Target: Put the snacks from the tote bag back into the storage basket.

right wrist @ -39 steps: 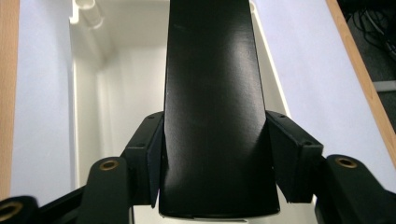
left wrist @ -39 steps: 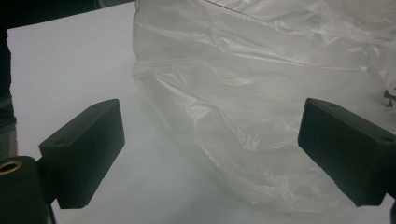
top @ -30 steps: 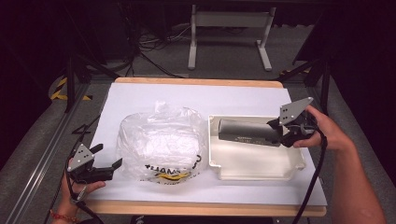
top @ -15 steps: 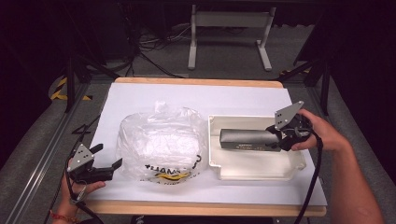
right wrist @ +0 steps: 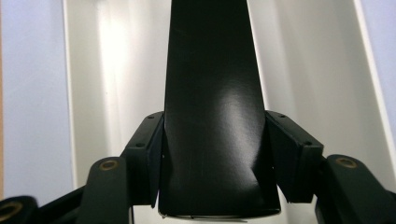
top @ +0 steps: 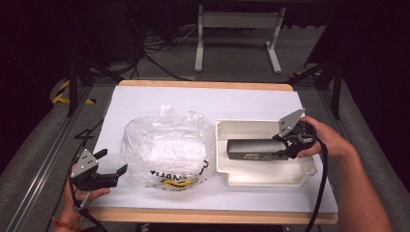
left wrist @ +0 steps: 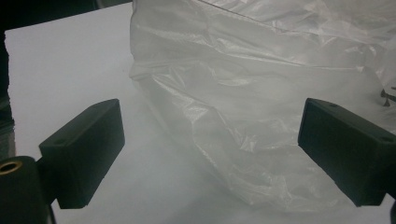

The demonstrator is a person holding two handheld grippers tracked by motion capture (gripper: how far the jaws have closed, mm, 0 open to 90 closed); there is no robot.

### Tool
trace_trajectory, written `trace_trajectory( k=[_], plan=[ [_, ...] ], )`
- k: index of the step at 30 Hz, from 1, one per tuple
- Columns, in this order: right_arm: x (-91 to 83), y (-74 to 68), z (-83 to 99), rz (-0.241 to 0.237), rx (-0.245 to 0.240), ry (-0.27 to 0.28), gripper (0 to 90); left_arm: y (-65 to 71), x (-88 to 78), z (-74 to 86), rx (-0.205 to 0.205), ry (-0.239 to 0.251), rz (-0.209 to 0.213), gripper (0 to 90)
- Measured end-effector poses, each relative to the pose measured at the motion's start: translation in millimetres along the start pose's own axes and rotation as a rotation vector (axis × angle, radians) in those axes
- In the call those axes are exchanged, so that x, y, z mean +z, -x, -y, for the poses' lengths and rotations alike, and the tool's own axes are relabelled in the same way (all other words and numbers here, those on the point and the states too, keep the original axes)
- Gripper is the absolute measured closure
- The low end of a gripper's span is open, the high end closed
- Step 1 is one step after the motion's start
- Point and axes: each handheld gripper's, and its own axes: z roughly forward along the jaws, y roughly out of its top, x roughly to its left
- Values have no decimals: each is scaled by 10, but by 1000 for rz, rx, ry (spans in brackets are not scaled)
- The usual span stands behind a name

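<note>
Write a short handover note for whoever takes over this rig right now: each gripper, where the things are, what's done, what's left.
Right gripper: shut on the black box, clamping one end; the box lies lengthwise over the white tray, and whether it rests on the tray floor cannot be told.
Left gripper: open, holding nothing, at the near left of the table, jaws facing the clear plastic bag without touching it.
Bag: crumpled beside the tray, on its left, with black and yellow print on the near side.
Done: box gripped.
Left: probably to move the box between tray and bag; the left gripper looks placed to take the bag.
</note>
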Motion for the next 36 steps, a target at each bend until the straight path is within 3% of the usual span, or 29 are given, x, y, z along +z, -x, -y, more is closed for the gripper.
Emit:
trace_trajectory(
  k=[11,25,36],
  plan=[
    [52,30,42,-21,2,2,430,2,-1,-2,0,1,0,80],
    [207,55,79,-31,-6,-110,427,7,0,-6,1,3,2,80],
    [287,65,57,-27,-12,-168,426,5,0,-4,-1,6,4,80]
  ],
)
